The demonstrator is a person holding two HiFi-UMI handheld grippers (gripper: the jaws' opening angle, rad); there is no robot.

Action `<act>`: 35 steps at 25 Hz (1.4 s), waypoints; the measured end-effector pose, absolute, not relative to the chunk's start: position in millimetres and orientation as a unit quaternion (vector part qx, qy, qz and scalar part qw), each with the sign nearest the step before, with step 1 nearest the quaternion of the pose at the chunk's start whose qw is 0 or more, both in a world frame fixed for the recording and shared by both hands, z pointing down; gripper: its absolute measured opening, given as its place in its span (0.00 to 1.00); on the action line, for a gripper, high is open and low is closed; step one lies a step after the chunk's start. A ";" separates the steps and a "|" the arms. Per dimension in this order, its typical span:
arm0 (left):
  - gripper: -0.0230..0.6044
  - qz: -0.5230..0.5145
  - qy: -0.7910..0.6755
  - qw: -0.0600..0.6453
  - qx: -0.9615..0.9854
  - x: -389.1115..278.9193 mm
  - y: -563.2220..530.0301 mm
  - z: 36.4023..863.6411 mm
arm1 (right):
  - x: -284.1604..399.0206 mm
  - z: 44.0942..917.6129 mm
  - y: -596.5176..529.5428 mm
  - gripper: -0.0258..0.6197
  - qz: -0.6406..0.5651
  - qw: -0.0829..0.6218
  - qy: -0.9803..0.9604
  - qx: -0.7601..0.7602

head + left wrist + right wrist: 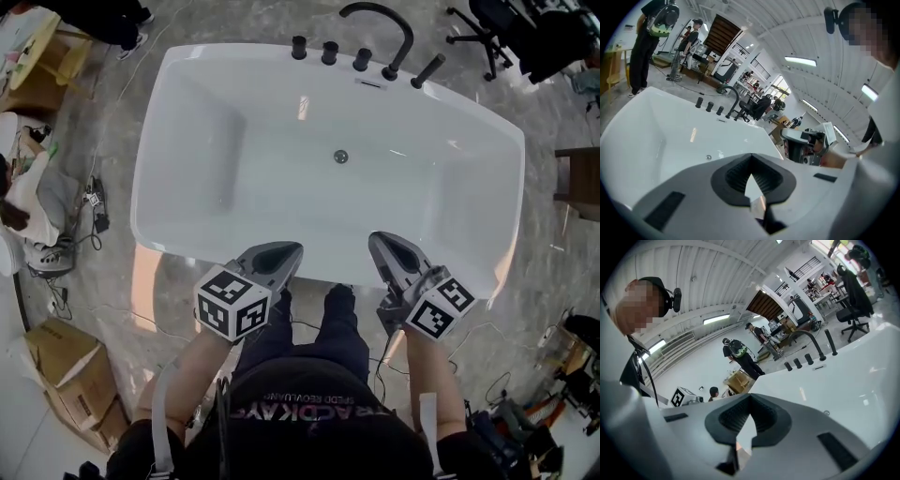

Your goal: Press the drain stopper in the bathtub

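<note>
drain stopper [340, 157] | small, round, dark | centre of white bathtub [187, 141] floor

Bright overhead light, glare on bathtub [281, 112], fisheye edges.

A black short-sleeved T-shirt [300, 422] with pale lettering across the chest; dark trousers [314, 339]; black shoes [339, 295]; pale straps [159, 417] along both forearms, a thin black cable [222, 412] by the left one; the left hand-held gripper [284, 253] and right hand-held gripper [382, 244] are grey wedge-shaped shells with black ribbed pads [736, 176]; each carries a white cube [232, 302] printed with black square markers; a black headset [674, 297] on the head.
</note>
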State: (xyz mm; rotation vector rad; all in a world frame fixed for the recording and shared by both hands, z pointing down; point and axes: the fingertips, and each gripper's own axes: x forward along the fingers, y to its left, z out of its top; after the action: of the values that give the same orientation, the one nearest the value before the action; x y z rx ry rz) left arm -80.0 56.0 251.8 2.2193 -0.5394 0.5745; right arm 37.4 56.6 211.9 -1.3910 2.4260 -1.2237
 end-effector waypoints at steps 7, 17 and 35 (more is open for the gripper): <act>0.05 0.232 -0.209 0.385 0.868 -99.0 54.8 268.1 | 34.6 233.6 61.1 0.06 -0.403 0.010 0.788 -0.466; 0.05 0.238 -0.268 0.415 0.836 -74.3 47.6 323.7 | 83.9 304.4 27.0 0.06 -0.400 -0.048 0.805 -0.435; 0.05 0.325 -0.196 0.214 0.900 -23.3 4.7 468.7 | 141.9 528.4 -45.5 0.06 -0.432 -0.135 0.773 -0.444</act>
State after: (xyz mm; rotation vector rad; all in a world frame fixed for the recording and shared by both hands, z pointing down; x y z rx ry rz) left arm -23.3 4.7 468.7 2.4979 -0.5437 0.9009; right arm 141.9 -45.5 528.4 -1.5287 2.6640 -1.4874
